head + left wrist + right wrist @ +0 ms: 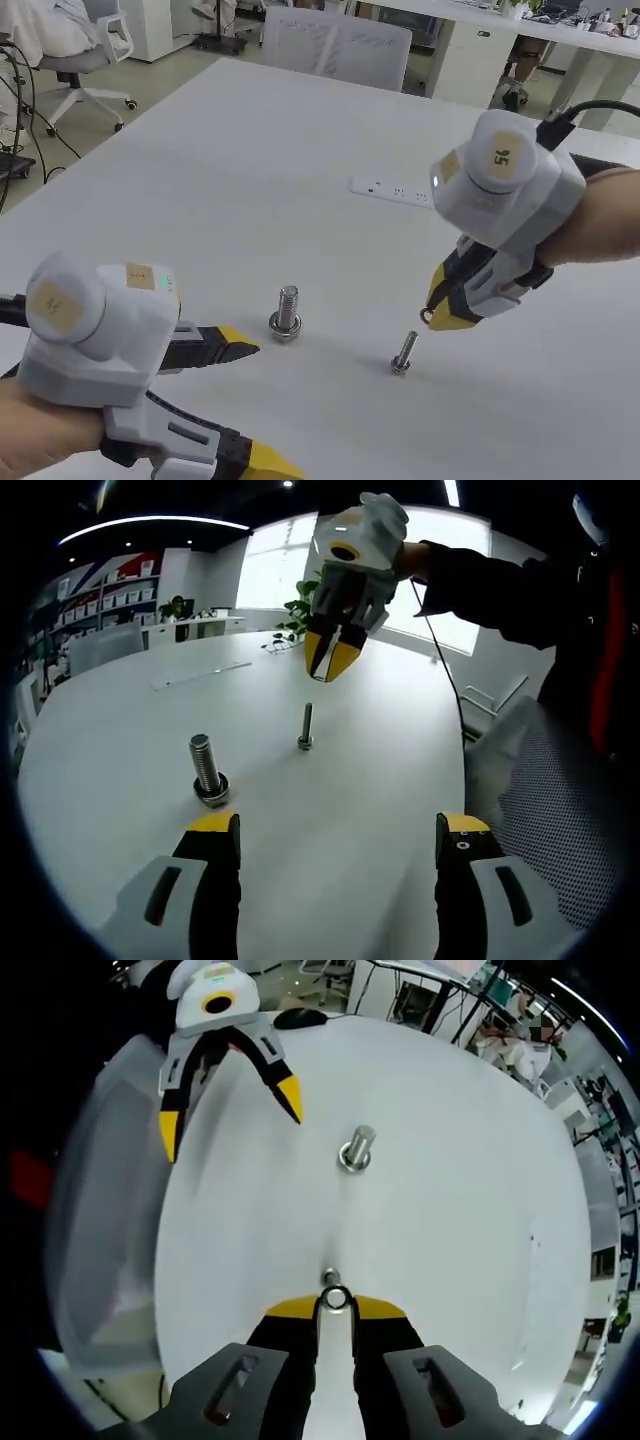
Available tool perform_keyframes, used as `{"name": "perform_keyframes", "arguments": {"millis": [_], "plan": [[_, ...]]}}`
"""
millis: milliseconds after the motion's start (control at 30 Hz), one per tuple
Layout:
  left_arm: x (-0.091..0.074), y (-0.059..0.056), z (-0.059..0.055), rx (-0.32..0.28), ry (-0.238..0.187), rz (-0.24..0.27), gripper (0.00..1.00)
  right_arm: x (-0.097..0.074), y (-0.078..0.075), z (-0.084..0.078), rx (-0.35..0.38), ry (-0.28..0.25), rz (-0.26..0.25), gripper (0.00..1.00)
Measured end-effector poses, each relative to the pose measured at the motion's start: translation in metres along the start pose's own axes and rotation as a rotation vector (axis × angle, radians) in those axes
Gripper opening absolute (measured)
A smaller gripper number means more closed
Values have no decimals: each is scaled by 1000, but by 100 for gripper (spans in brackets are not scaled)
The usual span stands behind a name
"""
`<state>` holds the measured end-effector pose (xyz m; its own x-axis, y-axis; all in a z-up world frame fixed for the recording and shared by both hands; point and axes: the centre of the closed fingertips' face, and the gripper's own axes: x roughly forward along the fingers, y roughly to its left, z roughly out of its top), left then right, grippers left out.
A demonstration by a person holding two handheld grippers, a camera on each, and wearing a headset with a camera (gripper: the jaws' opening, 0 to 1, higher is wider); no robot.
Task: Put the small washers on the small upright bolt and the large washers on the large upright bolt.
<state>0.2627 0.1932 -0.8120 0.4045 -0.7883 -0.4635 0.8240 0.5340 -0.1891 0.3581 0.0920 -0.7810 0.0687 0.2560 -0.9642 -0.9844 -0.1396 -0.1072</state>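
Right gripper (335, 1300): jaws almost closed, pinching a small washer (336, 1298) at the tips.
Small washer: just above the small bolt (404, 354), not on it.
Left gripper (338, 825): jaws wide apart, empty, near left.
Large bolt (287, 312): upright on the table (250, 180), left of the small bolt.

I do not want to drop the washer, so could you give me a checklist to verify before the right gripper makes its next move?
1. Small washer gripped in the tips of the right gripper: ok.
2. Small bolt standing upright on the table: ok.
3. Washer's hole centred over the small bolt's top: cannot tell; the tips hover close above it.
4. Left gripper open and apart from both bolts: ok.
5. Large bolt standing apart from the small bolt, out of the path: ok.
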Motion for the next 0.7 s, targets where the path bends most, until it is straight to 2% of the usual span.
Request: {"name": "perform_keyframes", "arguments": {"millis": [267, 700], "plan": [[-2, 2, -2, -9, -1, 7, 80, 14, -3, 0, -10, 9, 26, 13], [-1, 3, -5, -18, -1, 12, 80, 27, 0, -5, -15, 31, 54, 13]]}}
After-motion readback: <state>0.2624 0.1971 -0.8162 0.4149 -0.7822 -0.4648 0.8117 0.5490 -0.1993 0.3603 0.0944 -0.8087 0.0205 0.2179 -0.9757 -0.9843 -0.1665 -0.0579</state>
